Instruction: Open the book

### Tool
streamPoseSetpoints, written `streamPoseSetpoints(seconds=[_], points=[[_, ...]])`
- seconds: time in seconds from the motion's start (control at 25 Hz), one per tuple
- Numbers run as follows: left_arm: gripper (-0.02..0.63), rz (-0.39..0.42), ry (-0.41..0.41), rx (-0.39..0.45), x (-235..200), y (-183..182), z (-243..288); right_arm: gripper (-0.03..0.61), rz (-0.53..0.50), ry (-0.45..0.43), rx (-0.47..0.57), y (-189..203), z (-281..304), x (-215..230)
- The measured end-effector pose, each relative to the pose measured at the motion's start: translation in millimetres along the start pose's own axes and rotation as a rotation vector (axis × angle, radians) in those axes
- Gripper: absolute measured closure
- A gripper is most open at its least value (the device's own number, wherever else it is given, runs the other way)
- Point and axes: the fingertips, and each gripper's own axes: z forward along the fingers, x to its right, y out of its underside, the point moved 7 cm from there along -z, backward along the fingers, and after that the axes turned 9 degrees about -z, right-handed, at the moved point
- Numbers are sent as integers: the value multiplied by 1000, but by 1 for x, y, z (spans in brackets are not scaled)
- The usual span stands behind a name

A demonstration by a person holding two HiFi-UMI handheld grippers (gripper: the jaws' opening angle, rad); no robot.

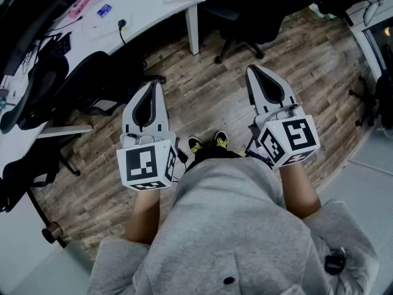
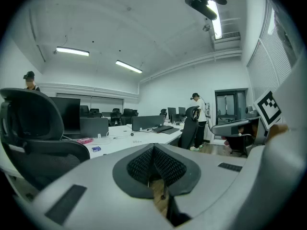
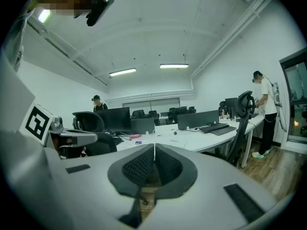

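Wood floor (image 1: pixel 209 97) below; long white table (image 1: pixel 147 5) across the top left, office chair (image 1: pixel 92 78) at its near edge. Held out over the floor, left gripper (image 1: pixel 153 85) and right gripper (image 1: pixel 252 70), jaws of both pressed together, empty. No book in sight anywhere. Likely light, stiff-covered, pages limp: best lifted at the cover's free edge.

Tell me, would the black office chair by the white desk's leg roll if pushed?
Likely yes: the black office chair stands on a wheeled star base on the smooth wood floor. It looks bulky, so it is probably heavy to lift.
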Motion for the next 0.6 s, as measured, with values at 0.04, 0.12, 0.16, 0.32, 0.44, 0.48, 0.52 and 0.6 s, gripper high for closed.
streamPoseSetpoints(seconds=[0.04, 0.12, 0.16, 0.32, 0.44, 0.48, 0.52, 0.6], points=[[604, -1, 2, -1, -1, 0, -1, 551, 7, 2, 0, 0, 0, -2], [604, -4, 10, -4, -3, 1, -4, 551, 23, 10, 4, 0, -1, -5], [604, -4, 15, -5, -4, 2, -5, 551, 32, 16, 10, 0, -2, -6], [604, -11, 29, -4, -10, 4, -11, 551, 70, 25, 30, -4, -4, -13], [604, -27, 36, -2, -16, 5, -16, 552, 80, 33, 6, -3, -3, -21], [604, -30, 39, -1, -17, 5, -18, 552, 79, 32, -2, -3, -3, -24], [604, -30, 41, 0, -18, 5, -19, 552, 75, 32, -8, -2, -2, -27], [604, -29, 44, 2, -21, 5, -23, 552, 62, 40, -13, -2, -3, -33]])
